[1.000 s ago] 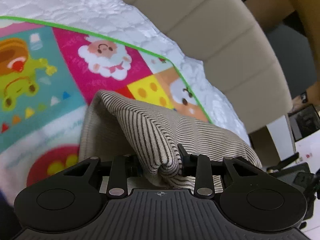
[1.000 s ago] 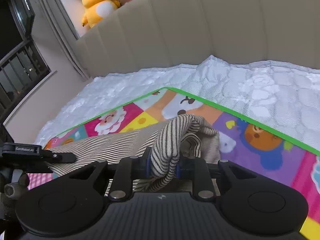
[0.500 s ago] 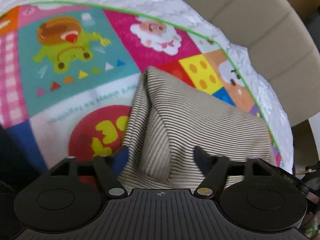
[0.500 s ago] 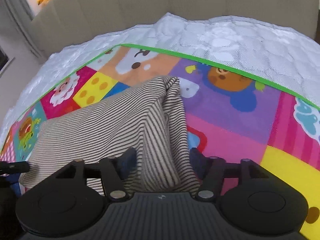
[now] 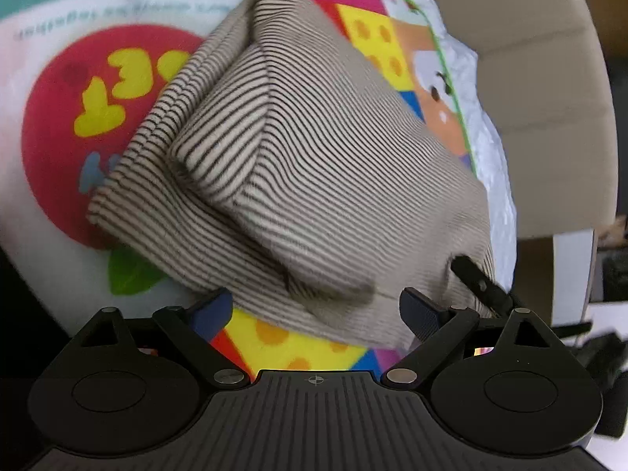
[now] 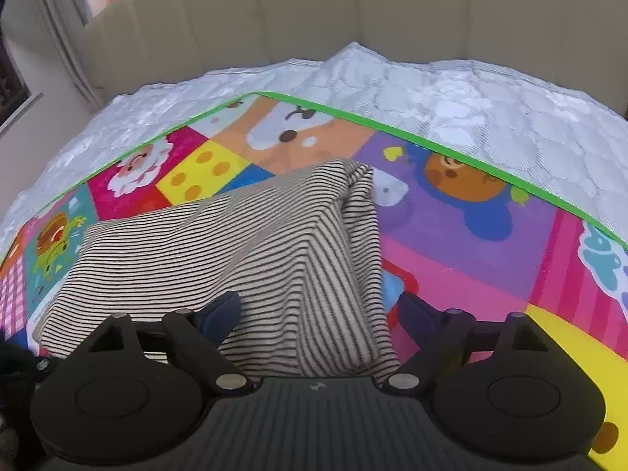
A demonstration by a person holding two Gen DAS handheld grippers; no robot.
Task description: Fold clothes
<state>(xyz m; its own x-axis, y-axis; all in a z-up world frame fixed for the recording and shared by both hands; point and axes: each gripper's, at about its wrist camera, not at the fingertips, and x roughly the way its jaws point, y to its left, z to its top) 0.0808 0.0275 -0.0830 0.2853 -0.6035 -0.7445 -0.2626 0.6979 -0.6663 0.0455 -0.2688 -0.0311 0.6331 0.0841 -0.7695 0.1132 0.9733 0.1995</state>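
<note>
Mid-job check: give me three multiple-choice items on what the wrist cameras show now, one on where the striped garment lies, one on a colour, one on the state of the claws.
1. Where does the striped garment lie?
A. On the cartoon blanket
B. On the floor
C. Against the headboard

2. What colour is the blanket's edge trim?
A. Red
B. Green
C. Black

3. How do the left claw and right claw stand?
A. Both clamped on the garment
B. Only the left open
C. Both open

Answers:
1 A: blanket squares show all round the garment.
2 B: a green band runs between the blanket and the white quilt.
3 C: both claws have just been opening; their fingers stand wide apart, with fabric lying loose between them.
</note>
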